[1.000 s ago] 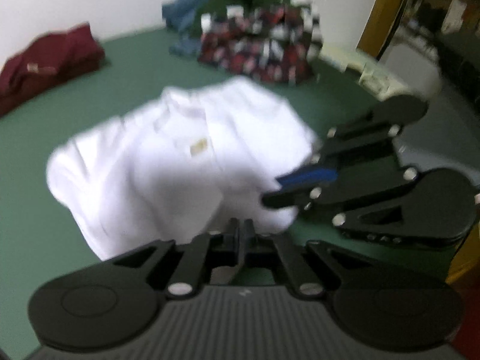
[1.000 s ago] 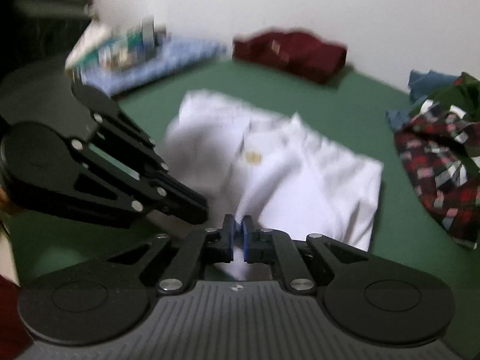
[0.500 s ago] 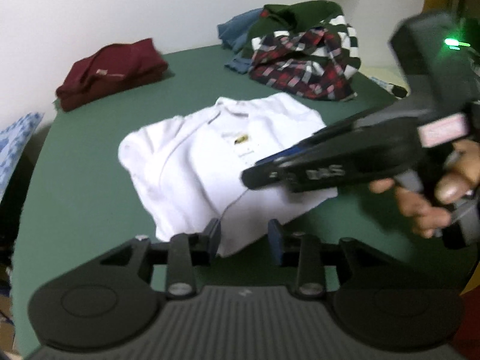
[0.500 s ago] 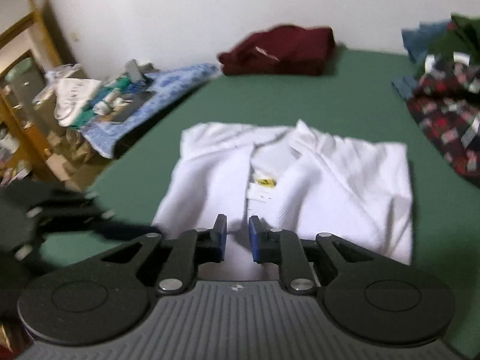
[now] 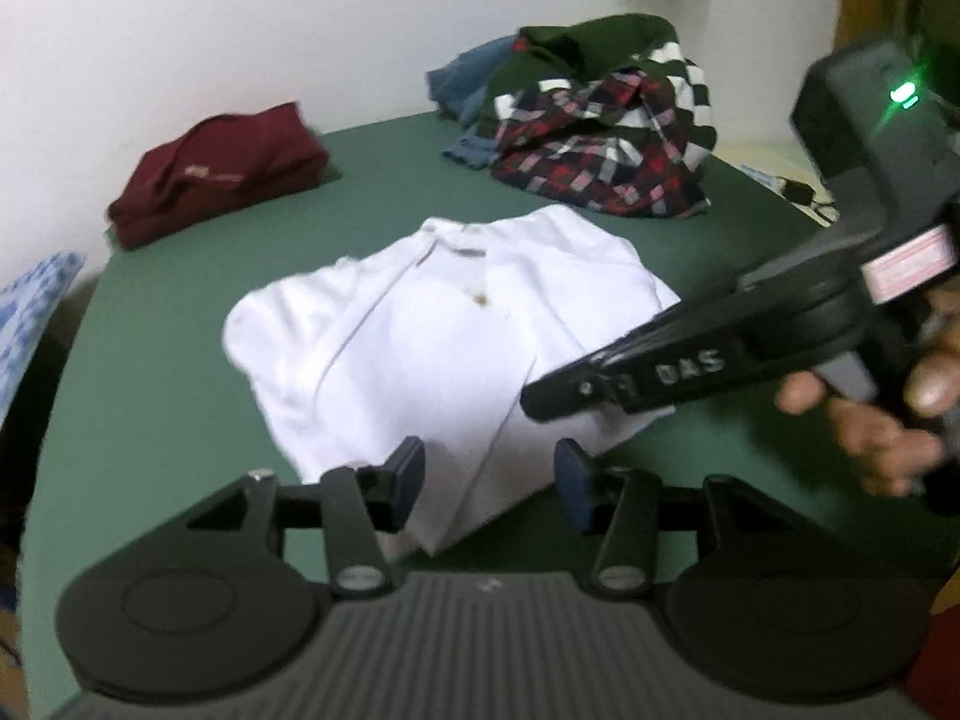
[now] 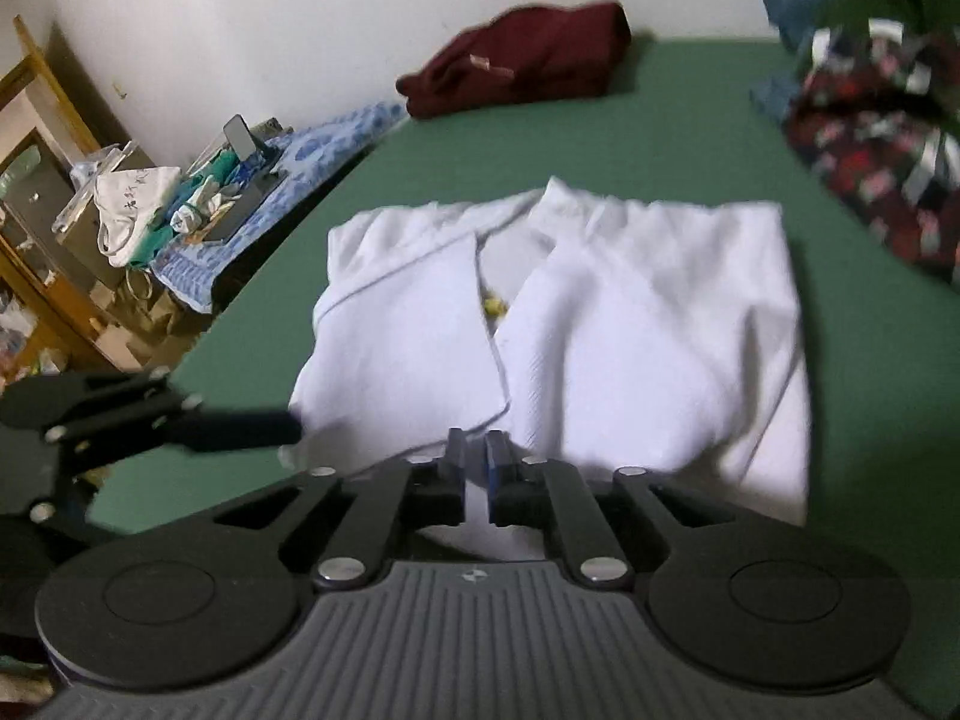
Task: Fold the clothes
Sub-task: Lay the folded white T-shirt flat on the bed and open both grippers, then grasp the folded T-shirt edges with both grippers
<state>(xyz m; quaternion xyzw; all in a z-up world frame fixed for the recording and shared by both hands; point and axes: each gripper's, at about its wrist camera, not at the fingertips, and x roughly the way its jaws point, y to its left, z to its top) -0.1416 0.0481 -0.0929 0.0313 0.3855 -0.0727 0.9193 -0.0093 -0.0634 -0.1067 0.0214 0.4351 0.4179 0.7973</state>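
White shirt (image 5: 444, 348) lies folded in the middle of the green tabletop (image 5: 180, 312), collar end toward the wall, small yellow tag showing at the placket. Left hand-held gripper (image 5: 489, 483) sits at the near edge of the shirt with its fingers spread wide apart, nothing between the pads, shirt hem just beyond them. Right hand-held gripper (image 6: 474, 468) is over the near hem too, its fingers drawn almost together with only a thin gap; white cloth shows in that gap, can't tell if it's actually pinched. From the left wrist view the right hand-held gripper reaches in from the right side above the shirt's near corner, held by the person's hand (image 5: 870, 414), green light lit on its body. Folded maroon garment (image 5: 216, 174) sits near the wall at the far left, well apart from the shirt. Heap of plaid and green clothes (image 5: 606, 138) at the far right. Blue patterned cloth (image 6: 288, 180) with clutter on it beside the tabletop.
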